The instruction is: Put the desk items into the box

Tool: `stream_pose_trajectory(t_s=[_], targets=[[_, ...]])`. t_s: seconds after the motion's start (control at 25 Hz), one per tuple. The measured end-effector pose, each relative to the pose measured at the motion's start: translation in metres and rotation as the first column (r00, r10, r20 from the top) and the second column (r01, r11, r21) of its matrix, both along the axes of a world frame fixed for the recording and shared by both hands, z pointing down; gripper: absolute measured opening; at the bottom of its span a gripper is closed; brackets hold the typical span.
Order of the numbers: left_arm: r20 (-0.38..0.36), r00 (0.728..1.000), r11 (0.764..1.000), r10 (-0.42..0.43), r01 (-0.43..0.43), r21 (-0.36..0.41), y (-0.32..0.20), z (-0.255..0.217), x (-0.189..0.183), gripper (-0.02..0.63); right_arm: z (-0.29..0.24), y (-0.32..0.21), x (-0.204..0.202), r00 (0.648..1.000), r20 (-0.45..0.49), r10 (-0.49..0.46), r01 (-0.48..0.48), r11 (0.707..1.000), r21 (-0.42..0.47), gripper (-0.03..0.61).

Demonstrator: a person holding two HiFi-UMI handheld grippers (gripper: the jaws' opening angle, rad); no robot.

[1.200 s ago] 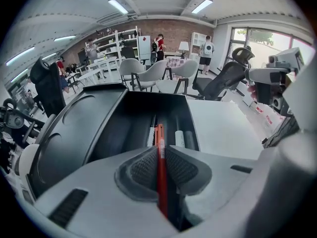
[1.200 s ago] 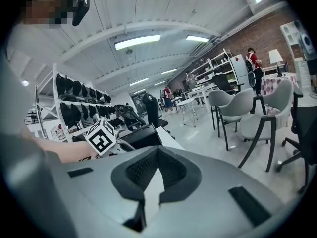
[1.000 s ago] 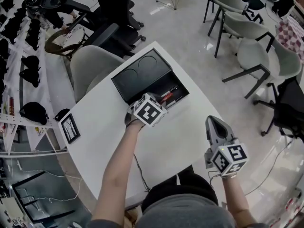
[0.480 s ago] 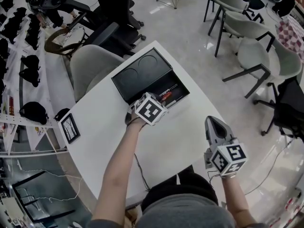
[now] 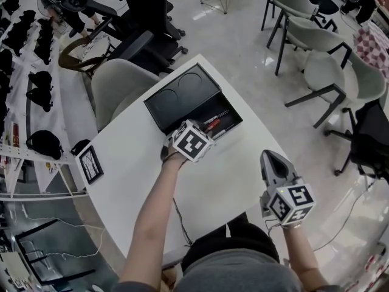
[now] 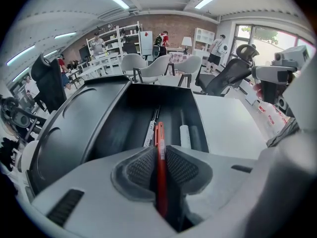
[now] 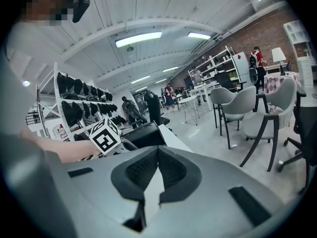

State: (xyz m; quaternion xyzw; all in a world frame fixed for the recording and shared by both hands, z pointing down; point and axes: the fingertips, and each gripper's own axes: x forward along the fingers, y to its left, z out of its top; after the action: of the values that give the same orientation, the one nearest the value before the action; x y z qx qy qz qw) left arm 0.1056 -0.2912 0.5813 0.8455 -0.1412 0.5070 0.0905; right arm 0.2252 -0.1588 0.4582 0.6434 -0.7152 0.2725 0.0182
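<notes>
The black box (image 5: pixel 182 96) lies open at the white table's far edge, its lid flat behind the tray. Over the tray hangs my left gripper (image 5: pixel 196 135), pointing steeply down. In the left gripper view a red pen (image 6: pixel 160 167) stands between the pads of the left gripper (image 6: pixel 159 150). The jaws have just been opening, and a dark gap shows to the right of the pen. A white marker (image 6: pixel 184 135) and a labelled black pen (image 6: pixel 150 130) lie in the tray. My right gripper (image 5: pixel 270 157) hovers at the table's right edge, shut (image 7: pixel 157 150) and empty.
A small framed card (image 5: pixel 89 164) lies near the table's left corner. A grey chair (image 5: pixel 115 84) stands behind the table (image 5: pixel 213 181) and more chairs (image 5: pixel 316 66) stand on the floor to the right. A thin cable (image 5: pixel 179 218) runs off the near edge.
</notes>
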Motion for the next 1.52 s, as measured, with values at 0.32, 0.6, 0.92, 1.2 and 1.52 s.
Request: stream_pose_trajectory(t_s=[0.32, 0.6, 0.92, 1.2, 1.52], targets=[[-0.117, 0.988, 0.987, -0.105, 0.118, 0.113, -0.006, -0.035, -0.007, 0.064, -0.002, 0.0, -0.004, 1.0, -0.001, -0.02, 0.02, 1.0, 0.01, 0.005], [-0.212, 0.96, 0.962, -0.181, 0.217, 0.163, -0.001, -0.065, -0.021, 0.064, -0.008, -0.002, -0.009, 0.999, -0.003, -0.037, 0.037, 0.999, 0.031, 0.005], [-0.321, 0.907, 0.927, -0.274, 0.338, 0.164, 0.01, -0.092, -0.049, 0.063, -0.02, -0.004, -0.02, 0.998, -0.019, -0.054, 0.055, 0.997, 0.059, 0.005], [-0.393, 0.85, 0.88, -0.352, 0.444, 0.171, 0.025, -0.11, -0.074, 0.055, -0.029, -0.004, -0.024, 0.997, -0.037, -0.067, 0.07, 0.994, 0.08, 0.005], [-0.468, 0.764, 0.807, -0.444, 0.568, 0.161, 0.043, -0.125, -0.109, 0.051, -0.036, -0.003, -0.036, 0.995, -0.048, -0.092, 0.097, 0.991, 0.095, 0.005]])
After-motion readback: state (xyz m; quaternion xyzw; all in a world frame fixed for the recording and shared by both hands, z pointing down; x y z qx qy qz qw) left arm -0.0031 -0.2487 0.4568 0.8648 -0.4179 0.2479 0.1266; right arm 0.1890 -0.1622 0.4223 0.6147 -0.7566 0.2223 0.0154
